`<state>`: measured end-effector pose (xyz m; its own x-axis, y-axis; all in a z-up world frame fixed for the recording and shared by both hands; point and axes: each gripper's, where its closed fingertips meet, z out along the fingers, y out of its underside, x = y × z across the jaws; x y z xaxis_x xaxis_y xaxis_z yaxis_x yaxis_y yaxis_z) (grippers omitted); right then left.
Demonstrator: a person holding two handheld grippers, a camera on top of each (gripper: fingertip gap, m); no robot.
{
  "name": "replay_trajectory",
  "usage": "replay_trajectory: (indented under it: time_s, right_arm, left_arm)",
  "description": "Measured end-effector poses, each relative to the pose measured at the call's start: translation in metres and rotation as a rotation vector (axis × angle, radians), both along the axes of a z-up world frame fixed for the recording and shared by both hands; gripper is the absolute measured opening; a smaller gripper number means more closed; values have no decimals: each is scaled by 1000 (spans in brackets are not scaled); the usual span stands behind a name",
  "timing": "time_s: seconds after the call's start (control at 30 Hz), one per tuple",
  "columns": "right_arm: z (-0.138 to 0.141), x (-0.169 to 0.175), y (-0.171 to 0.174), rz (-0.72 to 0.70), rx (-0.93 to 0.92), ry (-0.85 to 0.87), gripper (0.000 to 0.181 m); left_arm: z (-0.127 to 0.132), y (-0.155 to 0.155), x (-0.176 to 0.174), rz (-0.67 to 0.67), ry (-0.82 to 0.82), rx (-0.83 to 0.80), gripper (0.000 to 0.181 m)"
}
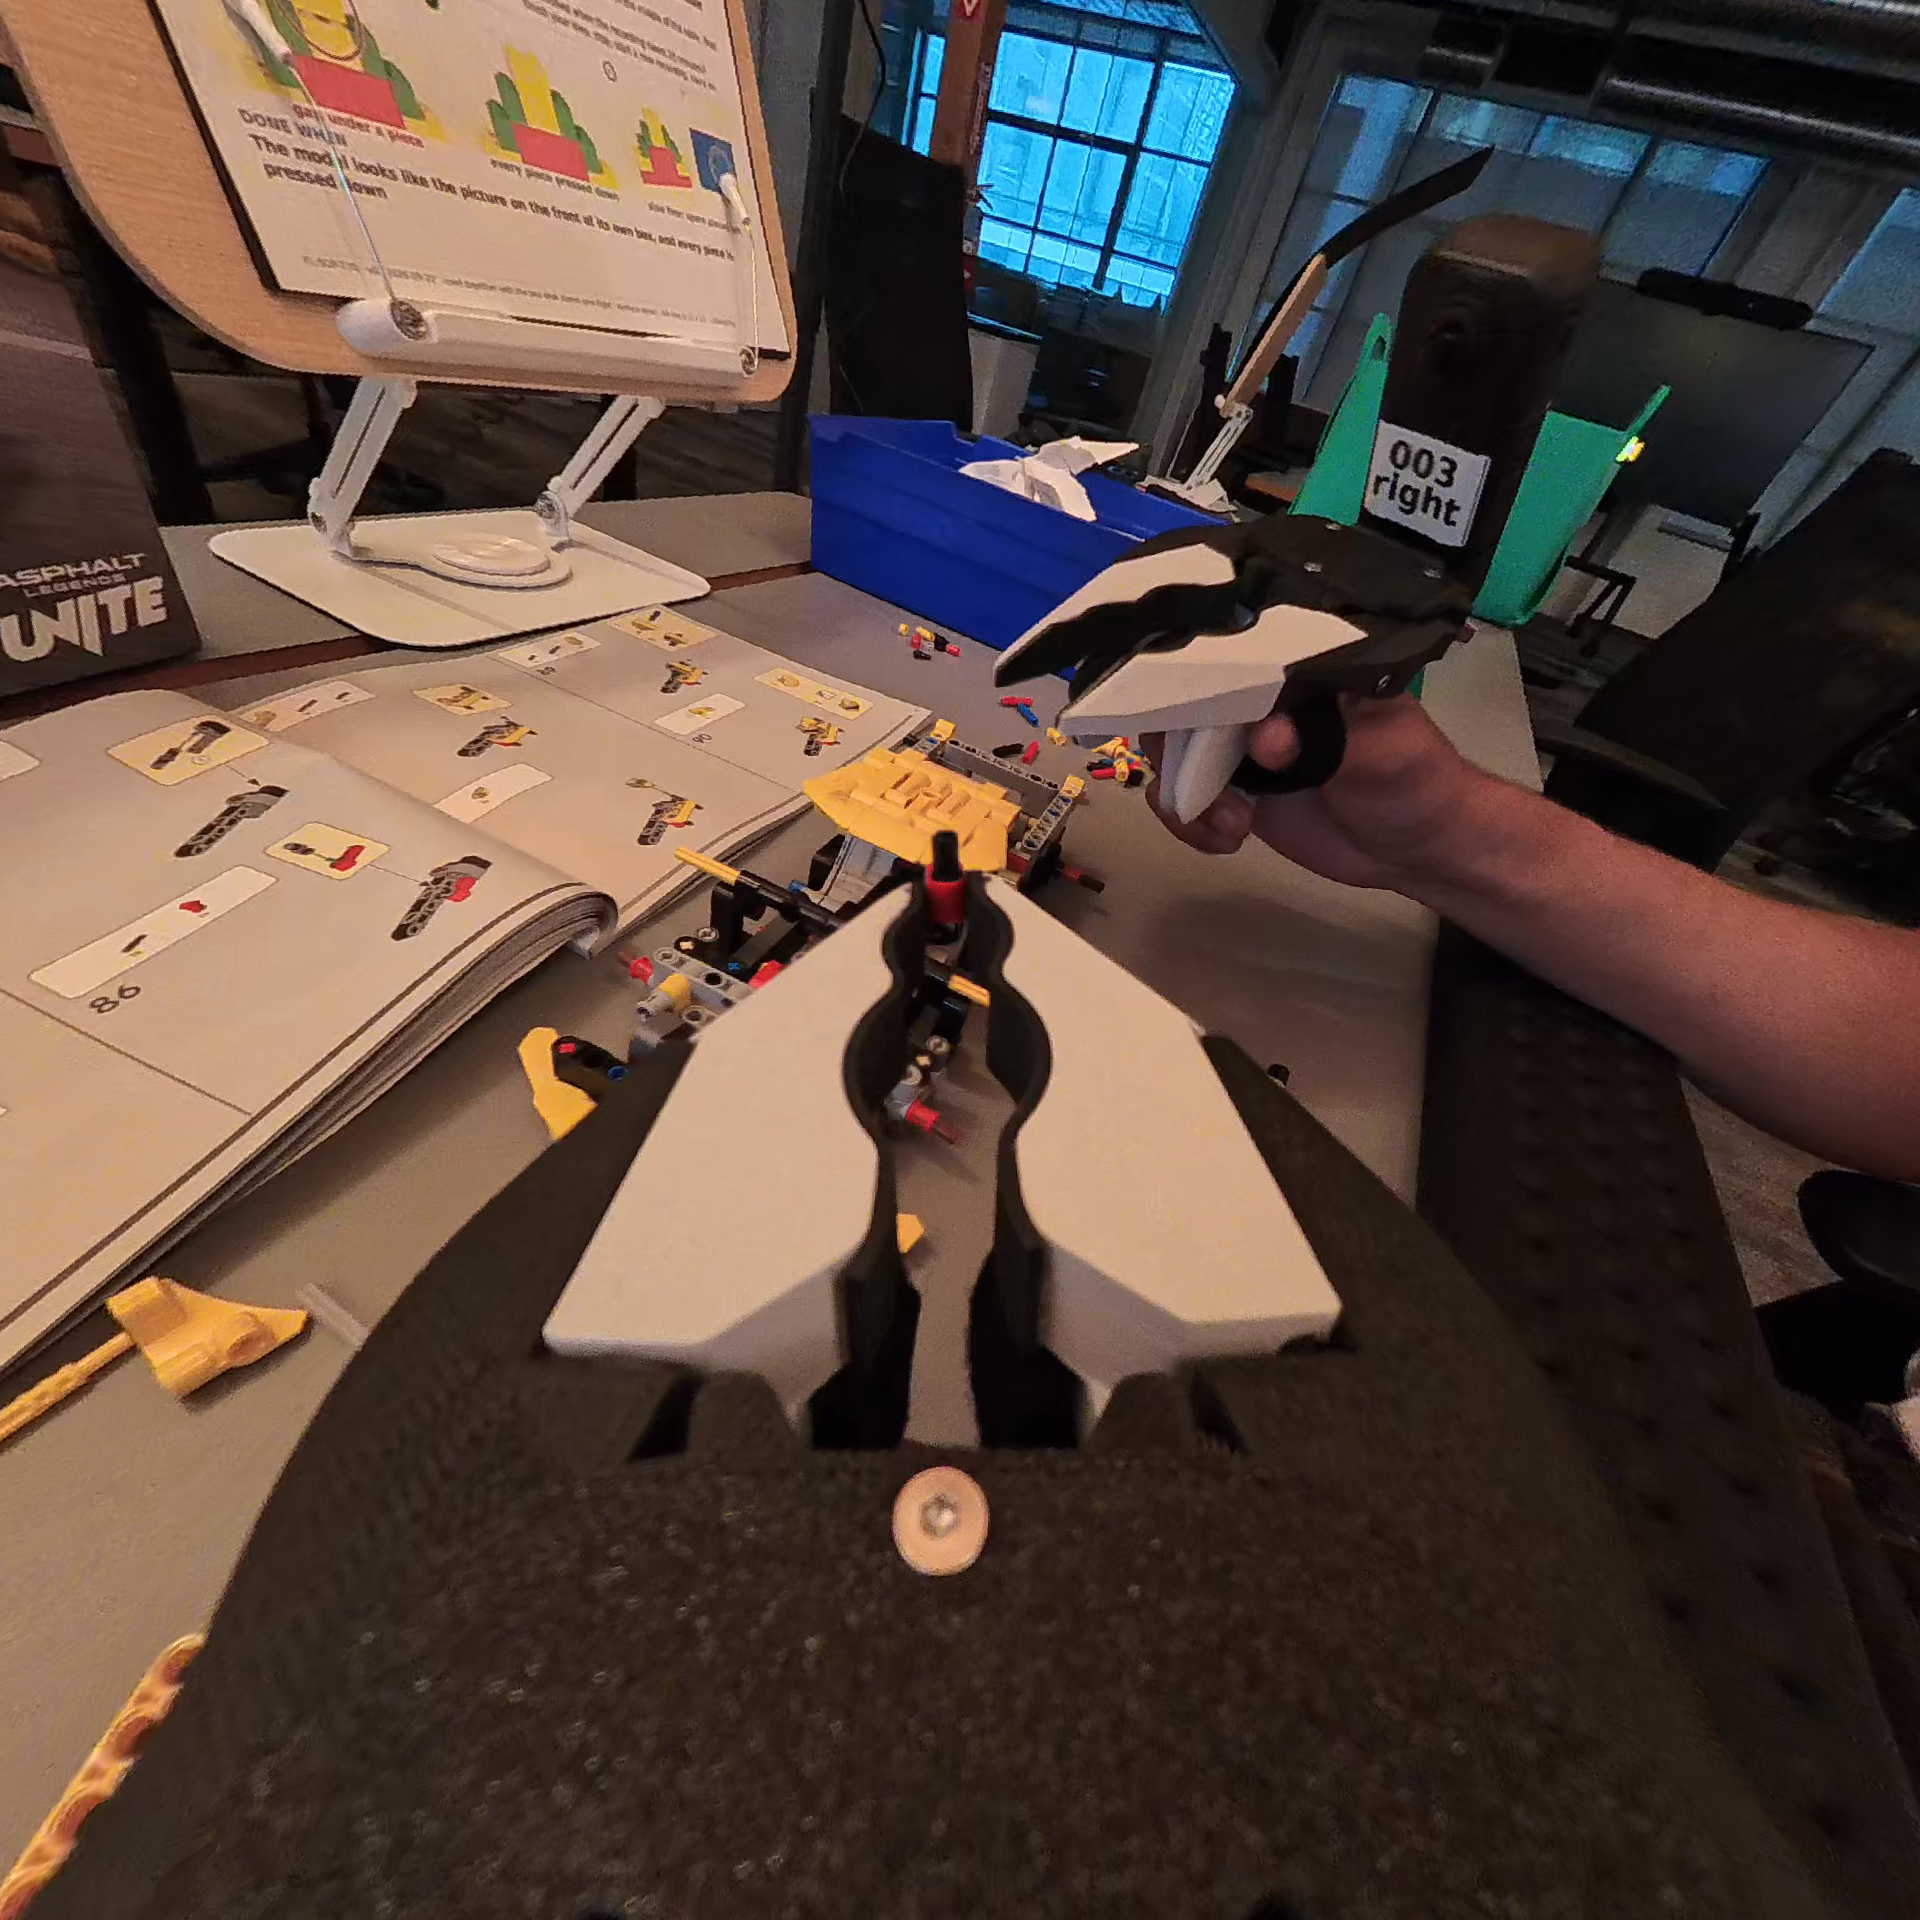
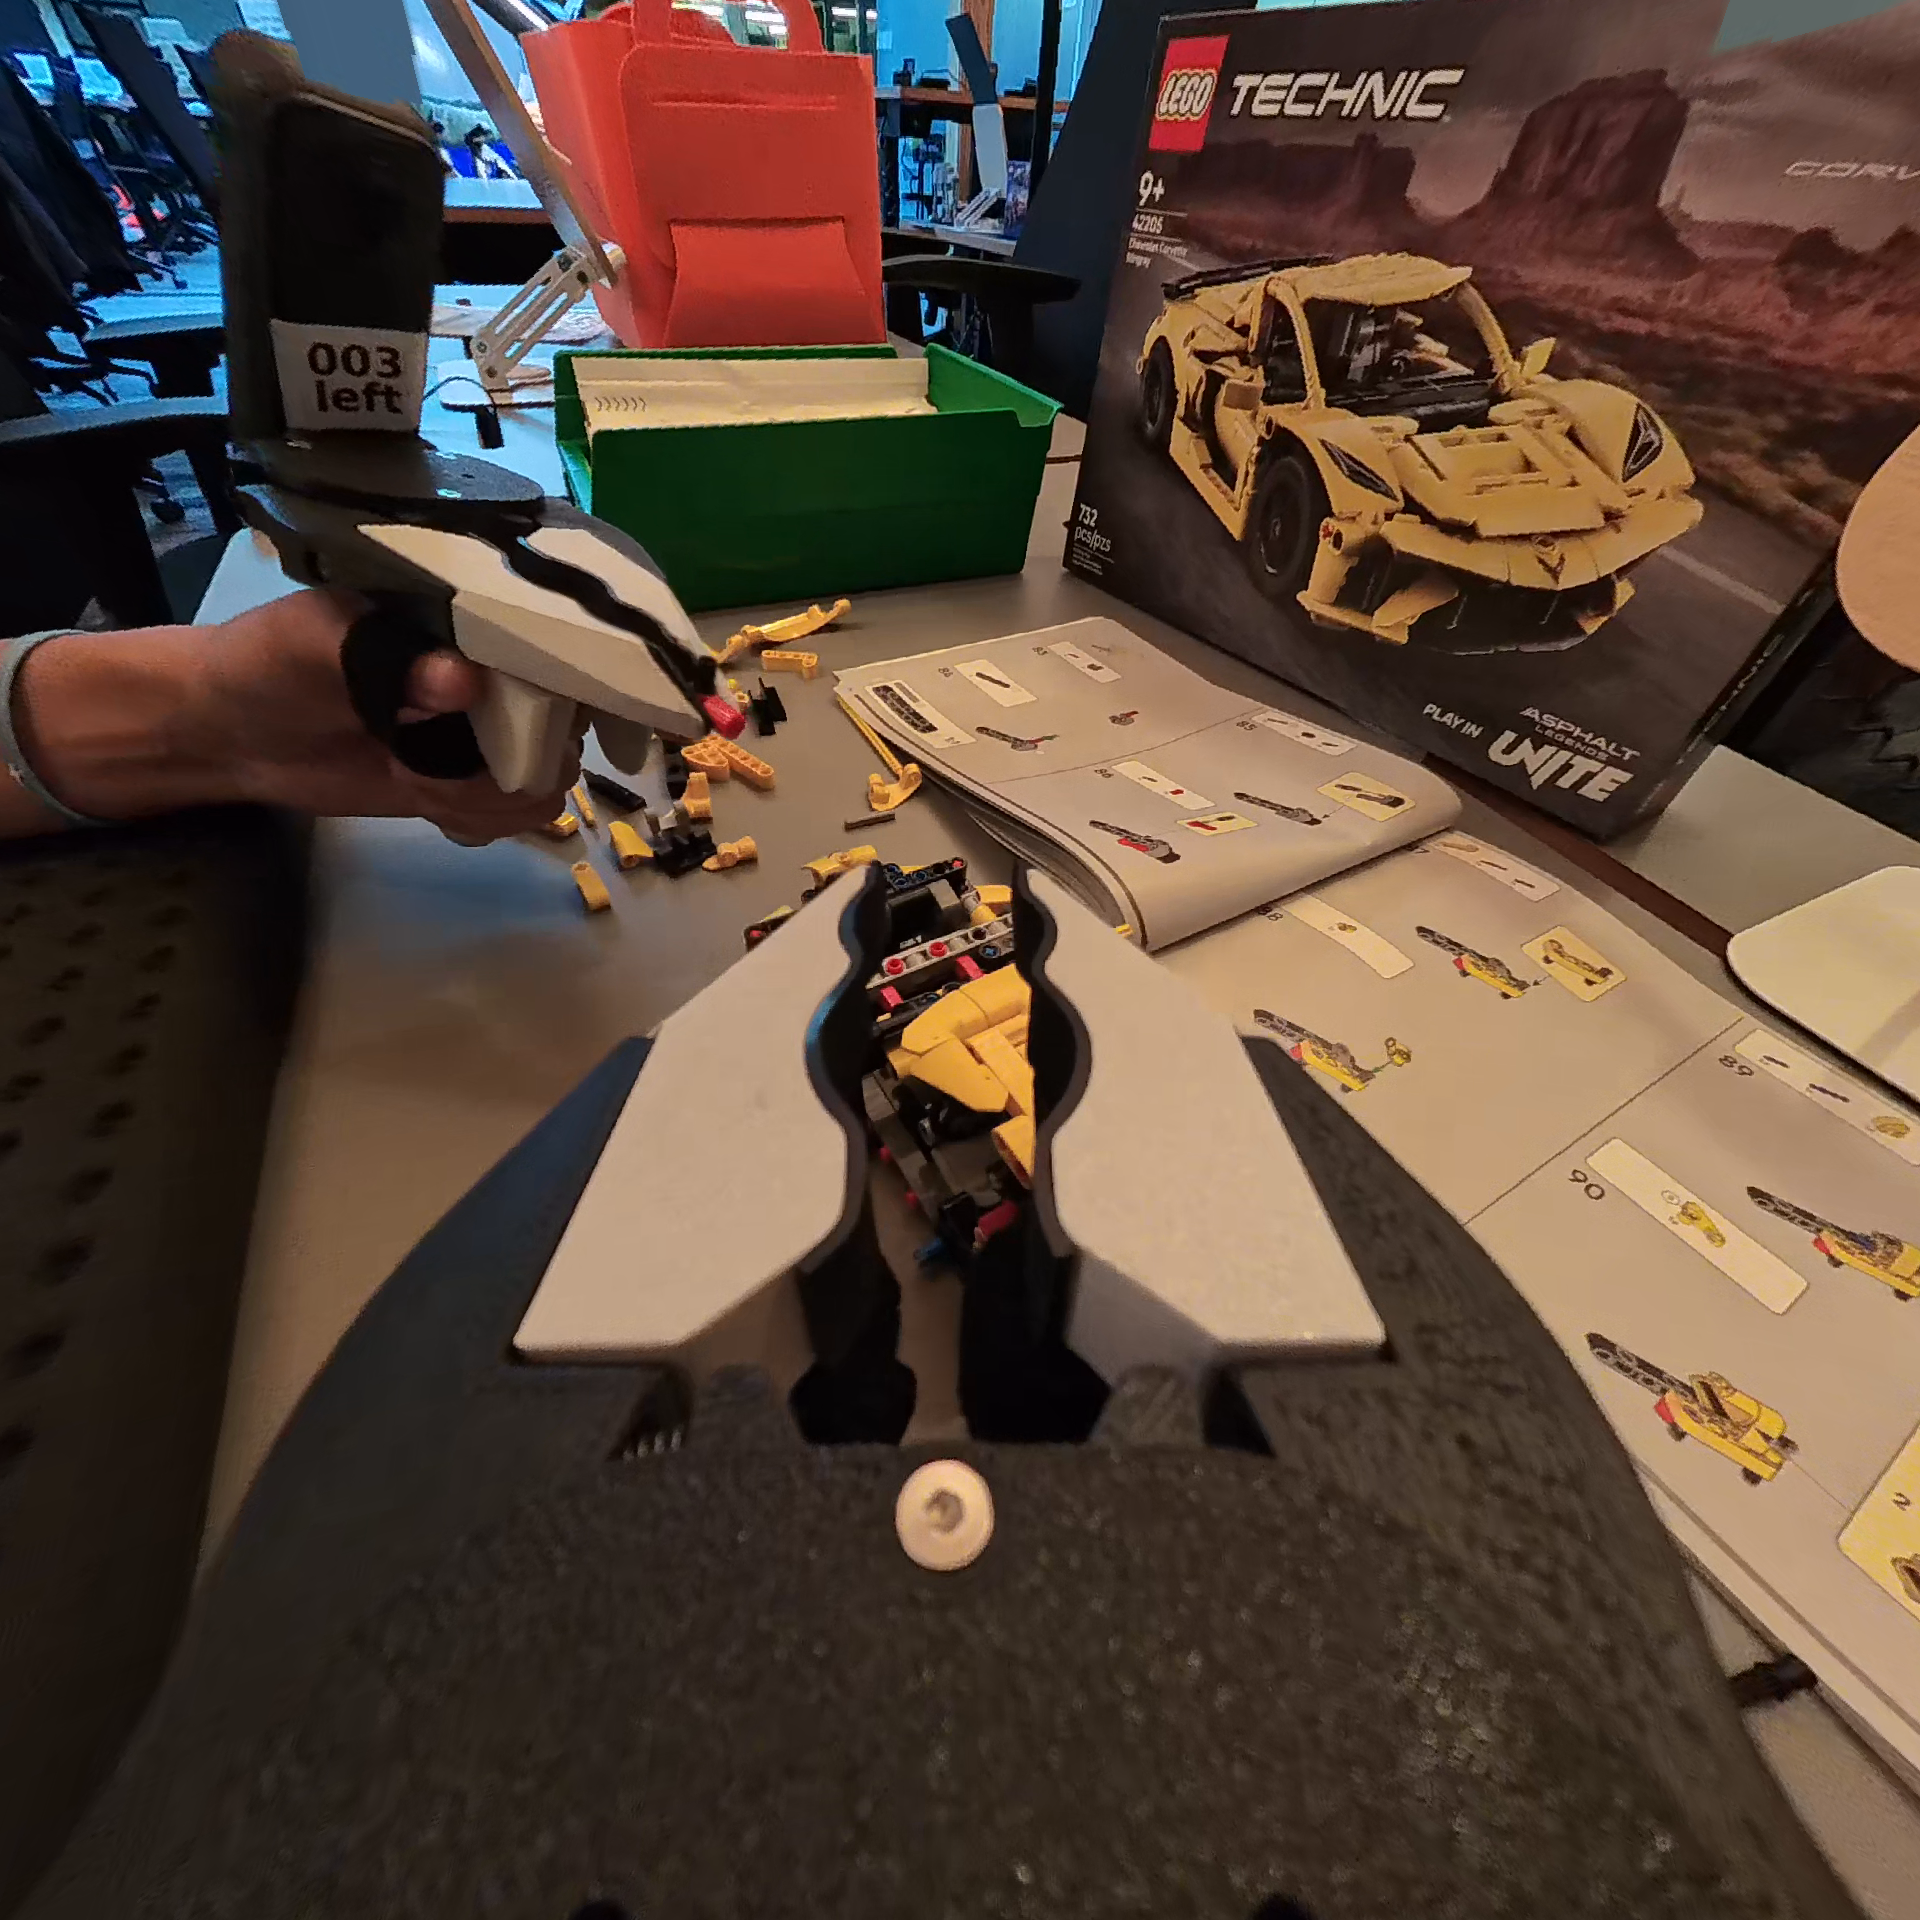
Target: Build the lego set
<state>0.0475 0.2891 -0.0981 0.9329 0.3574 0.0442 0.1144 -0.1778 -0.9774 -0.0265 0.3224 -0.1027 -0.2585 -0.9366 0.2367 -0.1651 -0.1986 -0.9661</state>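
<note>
We hold our left gripper (image 1: 943,883) above the grey table (image 1: 1226,935), its tips pinched on a small red piece with a black pin (image 1: 943,878); the far view shows that same red piece (image 2: 724,715) clamped at the tip, lifted clear of the scattered yellow and black loose parts (image 2: 675,821) below it; our left hand (image 2: 260,717) wraps the handle. Our right gripper (image 2: 951,894) hangs over the half-built car model (image 2: 961,1049), its tips spread apart with nothing between them, and from the left wrist view it (image 1: 1034,691) shows raised, tips parted, held in our right hand (image 1: 1340,790). The model (image 1: 914,821), with its yellow bodywork and black-and-grey frame, rests on the table just right of the open instruction booklet (image 1: 343,821), which lies flat; more small red, blue and yellow pins (image 1: 1117,758) lie beyond the model near a blue bin (image 1: 935,530). A green bin (image 2: 800,499) stands behind the loose parts, the set's box (image 2: 1455,395) stands upright behind the booklet (image 2: 1143,769), and a sheet on a wooden stand (image 1: 499,156) rises at the far left.
</note>
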Motion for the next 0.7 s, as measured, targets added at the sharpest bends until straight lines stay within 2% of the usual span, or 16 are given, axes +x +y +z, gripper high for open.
replay_trajectory:
  time_s: [0.13,0.2,0.27,0.47,0.63,0.7]
  right_arm:
    - [-1,-8,-3,50,-13,-2,24]
    - [-12,-35,-25,252,-146,11,22]
    - [-24,-55,-53,407,-278,60,33]
    - [-86,-57,-110,409,-483,-117,39]
    - [-102,-55,-107,329,-478,-188,36]
    - [-106,-52,-106,322,-484,-201,27]
  left_arm:
    - [-4,-8,0,-43,17,8,6]
    - [-8,-19,0,-107,38,-2,6]
    - [-15,-33,-2,-184,80,-6,7]
    - [-27,-69,-9,-342,129,59,7]
    - [-42,-86,-13,-409,188,115,7]
    - [-46,-92,-15,-439,205,125,7]
